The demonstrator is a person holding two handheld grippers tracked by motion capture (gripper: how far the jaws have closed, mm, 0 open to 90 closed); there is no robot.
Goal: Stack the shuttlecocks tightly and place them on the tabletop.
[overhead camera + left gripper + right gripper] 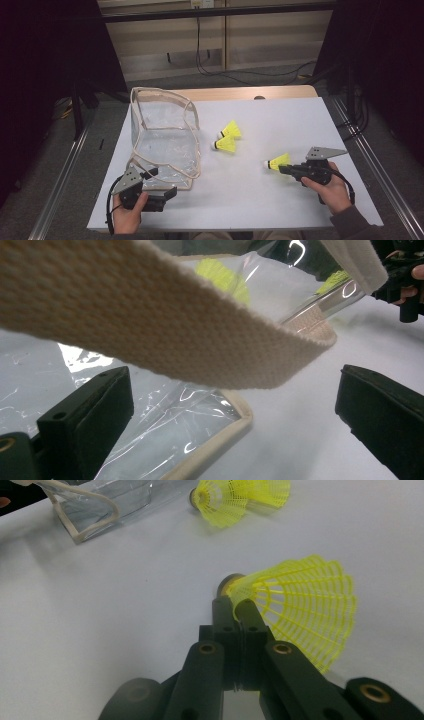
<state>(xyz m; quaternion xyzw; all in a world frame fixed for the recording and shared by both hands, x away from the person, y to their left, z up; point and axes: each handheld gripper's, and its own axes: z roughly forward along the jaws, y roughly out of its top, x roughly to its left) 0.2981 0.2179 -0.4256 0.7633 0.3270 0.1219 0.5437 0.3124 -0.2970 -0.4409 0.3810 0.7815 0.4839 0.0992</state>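
You've got 3 neon-yellow mesh-skirt plastic shuttlecocks [278, 162], grid pattern w/ dark cork tips. Clear plastic bag [162, 135] w/ beige woven trim. White surface [260, 200]. Black tools, grey plates.

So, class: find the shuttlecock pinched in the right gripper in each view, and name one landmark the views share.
High view: the held shuttlecock lies right of centre, at the right gripper.
Left gripper view: I cannot pick it out for certain.
Right gripper view: centre-right, its skirt pinched.
Shared landmark: the clear bag.
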